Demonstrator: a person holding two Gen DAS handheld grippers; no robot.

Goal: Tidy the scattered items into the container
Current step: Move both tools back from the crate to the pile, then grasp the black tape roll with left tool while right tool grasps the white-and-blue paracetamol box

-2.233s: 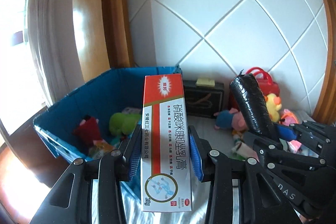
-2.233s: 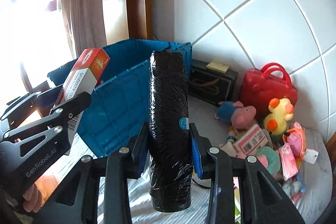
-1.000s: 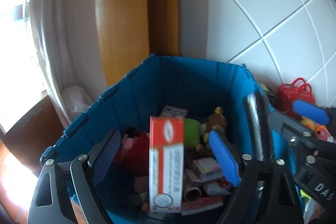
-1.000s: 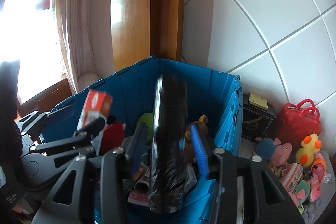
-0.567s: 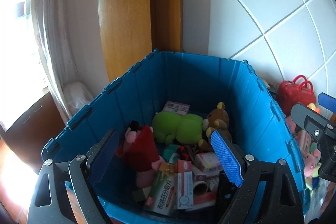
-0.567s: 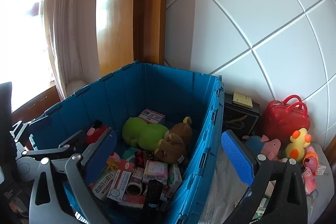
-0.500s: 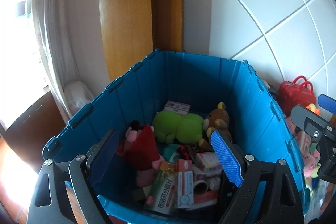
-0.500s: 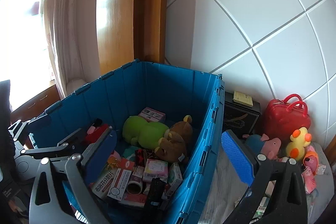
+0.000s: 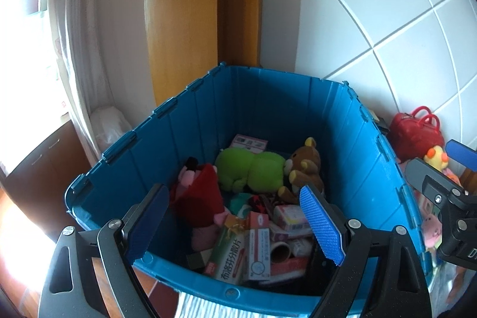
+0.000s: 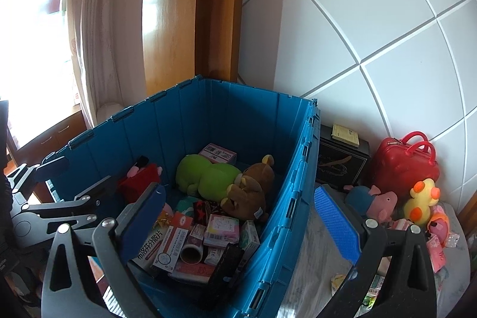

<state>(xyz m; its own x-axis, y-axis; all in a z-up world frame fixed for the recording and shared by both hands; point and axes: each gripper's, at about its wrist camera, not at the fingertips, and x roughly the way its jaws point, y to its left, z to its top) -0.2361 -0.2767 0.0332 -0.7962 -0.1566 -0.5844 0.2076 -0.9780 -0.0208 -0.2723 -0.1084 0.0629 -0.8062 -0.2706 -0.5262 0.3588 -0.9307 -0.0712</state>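
Scattered items still to be tidied lie to the right of the blue plastic folding crate (image 10: 208,115), on a pale cloth-covered surface (image 10: 313,264); much else is already inside the crate.

Nearest, the right claw (image 10: 241,225) stands with its jaws spread wide and nothing between them; its jaws have just been opening, and the black film-wrapped roll (image 10: 223,264) lies below it at the crate's near edge. The left claw (image 9: 235,225) is likewise spread wide and empty, hovering over the near rim, with a red and white cardboard medicine box (image 9: 259,255) lying flat among other small cartons beneath it.

Further in sit a red plush toy (image 9: 199,192), a green plush frog (image 10: 205,175) and a brown plush bear (image 10: 250,187), touching one another, with a pink and white carton (image 10: 217,152) against the far wall.

Outside, beyond the crate's right wall, stand a black box (image 10: 342,163), a pink pig plush in blue (image 10: 375,198), a yellow duck plush (image 10: 423,197) and a glossy red handbag (image 10: 405,163), with small pink packets beside them.

By my reading, the drop step is finished for both hands. The next move calls for swinging the claws right, away from the crate, and choosing from the pile; the soft plush would squash under the pads, so a grip across the body seems wise.
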